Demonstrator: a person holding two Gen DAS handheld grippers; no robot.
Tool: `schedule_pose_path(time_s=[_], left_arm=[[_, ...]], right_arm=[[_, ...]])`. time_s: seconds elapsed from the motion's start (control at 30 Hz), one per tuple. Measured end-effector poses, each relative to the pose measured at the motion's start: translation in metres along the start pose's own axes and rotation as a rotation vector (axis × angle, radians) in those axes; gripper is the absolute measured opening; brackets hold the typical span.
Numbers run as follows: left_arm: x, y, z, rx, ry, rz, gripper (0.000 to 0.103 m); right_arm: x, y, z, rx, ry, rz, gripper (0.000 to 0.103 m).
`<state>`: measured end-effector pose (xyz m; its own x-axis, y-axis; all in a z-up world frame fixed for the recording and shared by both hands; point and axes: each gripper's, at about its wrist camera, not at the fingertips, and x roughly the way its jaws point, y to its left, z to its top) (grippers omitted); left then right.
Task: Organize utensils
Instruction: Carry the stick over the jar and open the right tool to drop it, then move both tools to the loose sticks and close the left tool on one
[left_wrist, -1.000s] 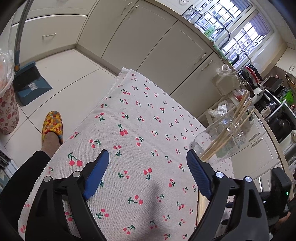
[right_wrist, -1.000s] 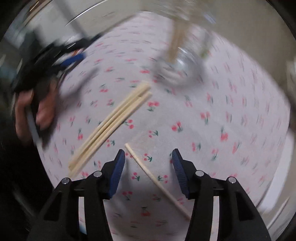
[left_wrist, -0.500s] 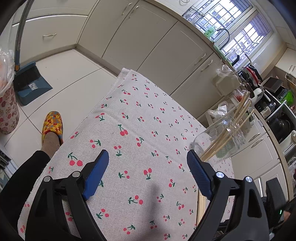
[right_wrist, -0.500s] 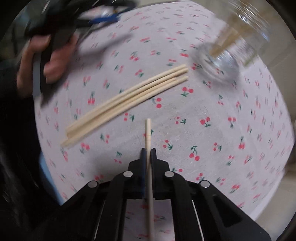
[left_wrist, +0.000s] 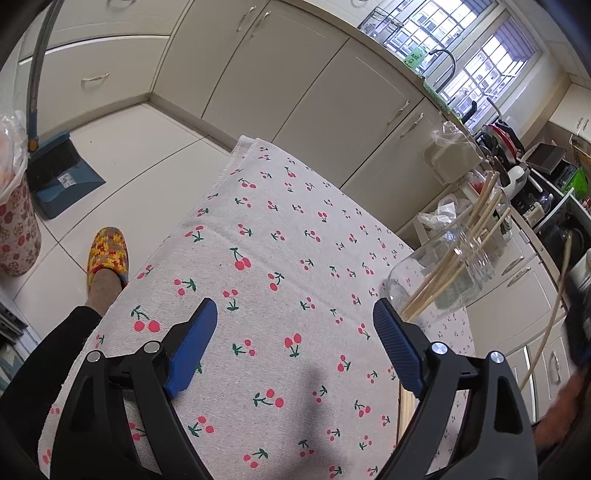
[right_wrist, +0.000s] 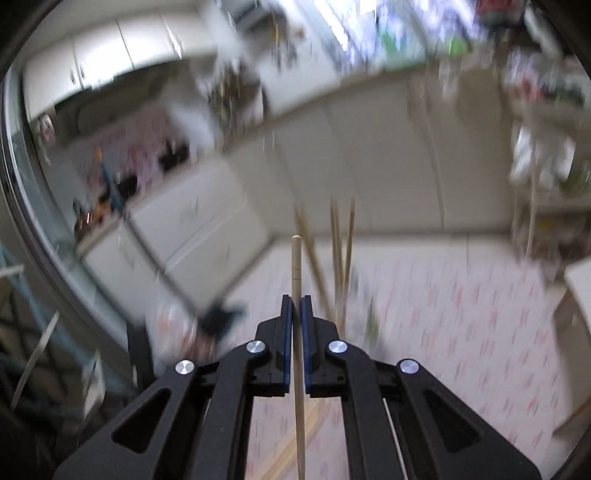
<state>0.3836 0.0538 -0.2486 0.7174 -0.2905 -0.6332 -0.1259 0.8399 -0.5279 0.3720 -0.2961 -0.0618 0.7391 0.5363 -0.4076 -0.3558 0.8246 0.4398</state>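
Several chopsticks stand in the jar (left_wrist: 458, 266), right gripper (right_wrist: 294, 310) clamps another chopstick (right_wrist: 296, 266), more lie beside jar, left gripper (left_wrist: 295, 339) gaping idle.

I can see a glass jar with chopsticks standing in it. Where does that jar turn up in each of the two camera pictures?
Left wrist view: the glass jar stands at right, just beyond the open left gripper, chopsticks leaning out.
Right wrist view: blurred; the jar is just right of the right gripper, which is shut on a chopstick.
Shared landmark: the cherry-print cloth.
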Motion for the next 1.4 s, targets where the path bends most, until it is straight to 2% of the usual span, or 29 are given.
schedule_pose_path(time_s=[0.17,0.23,0.33,0.43,0.57,0.77,0.8,0.83,0.9,1.0,1.1,1.27,1.33,1.4], left_arm=[[-0.002,0.0,0.0,0.01,-0.008,-0.003,0.082],[-0.002,0.001,0.0,0.004,-0.009,-0.008,0.082],[-0.003,0.002,0.0,0.001,-0.01,-0.014,0.082],[-0.003,0.001,0.0,0.006,-0.014,-0.019,0.082],[-0.004,-0.001,-0.001,0.02,-0.02,-0.021,0.082],[-0.004,-0.007,-0.001,0.043,-0.013,-0.012,0.082],[-0.004,-0.007,-0.001,0.047,-0.009,-0.012,0.082],[-0.003,-0.008,-0.001,0.054,-0.001,-0.011,0.082],[-0.001,-0.011,-0.001,0.064,0.013,-0.011,0.082],[0.003,-0.016,-0.001,0.089,0.058,-0.021,0.083],[0.006,-0.023,-0.006,0.097,0.116,-0.039,0.083],[0.011,-0.068,-0.031,0.297,0.207,0.007,0.083],[0.016,-0.084,-0.041,0.375,0.227,0.047,0.083],[0.02,-0.091,-0.045,0.392,0.246,0.067,0.083]], right_arm=[[0.013,0.011,0.034,0.023,-0.284,-0.052,0.006],[0.024,0.007,0.042,0.054,-0.352,-0.076,0.006],[0.028,0.008,0.039,0.072,-0.41,-0.116,0.006],[0.047,0.009,0.024,0.062,-0.413,-0.156,0.006],[0.067,0.005,-0.001,0.047,-0.363,-0.2,0.006],[0.077,0.002,-0.031,0.05,-0.26,-0.209,0.006],[0.079,0.002,-0.036,0.055,-0.229,-0.209,0.009],[0.079,0.002,-0.04,0.059,-0.195,-0.21,0.028],[0.069,0.001,-0.048,0.065,-0.184,-0.211,0.038],[0.037,0.007,-0.066,0.07,-0.146,-0.218,0.038],[0.015,0.013,-0.101,0.054,-0.01,-0.23,0.038],[-0.015,0.007,-0.161,0.128,0.179,-0.264,0.039],[-0.023,0.005,-0.173,0.174,0.199,-0.266,0.041],[-0.026,0.006,-0.18,0.184,0.204,-0.259,0.042]])
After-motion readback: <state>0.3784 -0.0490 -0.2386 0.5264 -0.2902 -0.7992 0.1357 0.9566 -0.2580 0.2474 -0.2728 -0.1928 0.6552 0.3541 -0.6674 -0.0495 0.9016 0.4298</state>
